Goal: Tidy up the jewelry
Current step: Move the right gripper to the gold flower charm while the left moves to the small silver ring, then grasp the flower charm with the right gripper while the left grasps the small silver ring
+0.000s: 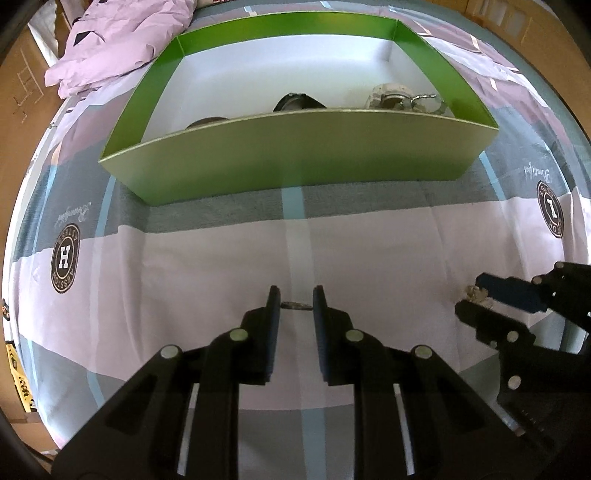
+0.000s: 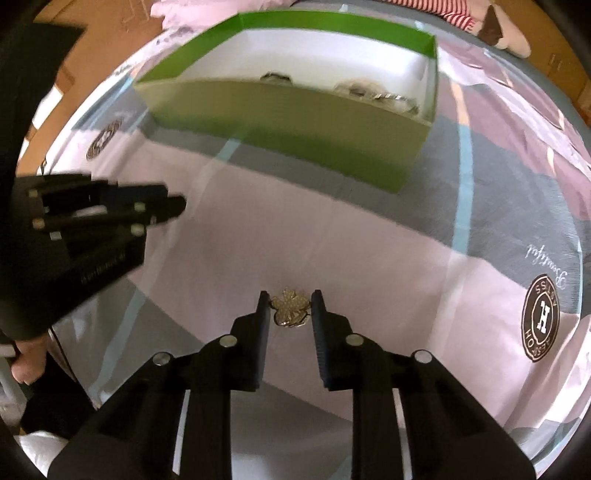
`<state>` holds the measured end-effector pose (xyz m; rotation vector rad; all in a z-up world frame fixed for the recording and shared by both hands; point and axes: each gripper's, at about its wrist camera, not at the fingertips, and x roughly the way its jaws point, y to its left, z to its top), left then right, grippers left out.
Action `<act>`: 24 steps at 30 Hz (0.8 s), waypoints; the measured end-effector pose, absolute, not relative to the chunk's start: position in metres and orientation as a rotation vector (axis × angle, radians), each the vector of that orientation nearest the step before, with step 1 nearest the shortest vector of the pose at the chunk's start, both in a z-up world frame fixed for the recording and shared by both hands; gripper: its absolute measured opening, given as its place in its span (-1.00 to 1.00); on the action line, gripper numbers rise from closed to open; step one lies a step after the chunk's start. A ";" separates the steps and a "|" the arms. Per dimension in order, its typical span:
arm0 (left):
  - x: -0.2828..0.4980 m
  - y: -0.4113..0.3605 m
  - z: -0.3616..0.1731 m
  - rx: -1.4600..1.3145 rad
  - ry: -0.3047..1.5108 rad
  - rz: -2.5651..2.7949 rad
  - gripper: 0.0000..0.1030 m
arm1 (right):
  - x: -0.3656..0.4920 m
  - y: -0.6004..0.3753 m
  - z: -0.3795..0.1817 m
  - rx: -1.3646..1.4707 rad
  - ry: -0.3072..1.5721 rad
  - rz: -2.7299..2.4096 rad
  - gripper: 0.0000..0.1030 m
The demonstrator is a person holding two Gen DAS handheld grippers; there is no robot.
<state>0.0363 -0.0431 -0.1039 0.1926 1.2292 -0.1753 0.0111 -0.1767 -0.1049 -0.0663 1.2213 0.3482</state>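
Observation:
A green box (image 1: 295, 155) with a white inside stands on the bed and holds several jewelry pieces (image 1: 402, 98). In the left wrist view my left gripper (image 1: 296, 301) has a thin dark ring (image 1: 295, 305) spanning the gap between its fingertips and touching both. In the right wrist view my right gripper (image 2: 290, 304) has a gold flower-shaped brooch (image 2: 290, 308) between its fingers, touching both pads. The right gripper also shows in the left wrist view (image 1: 476, 295), the left gripper in the right wrist view (image 2: 173, 208). The box shows there too (image 2: 295, 122).
A patterned pink, grey and blue bedsheet (image 1: 221, 258) covers the surface. A lilac garment (image 1: 122, 33) lies at the back left. Cardboard boxes (image 1: 22, 74) stand beside the bed. A striped item (image 2: 461, 14) lies behind the box.

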 end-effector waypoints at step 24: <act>0.060 -0.020 -0.117 0.057 1.294 -0.184 -0.16 | 0.017 -0.181 -0.112 -0.062 1.260 0.296 -0.35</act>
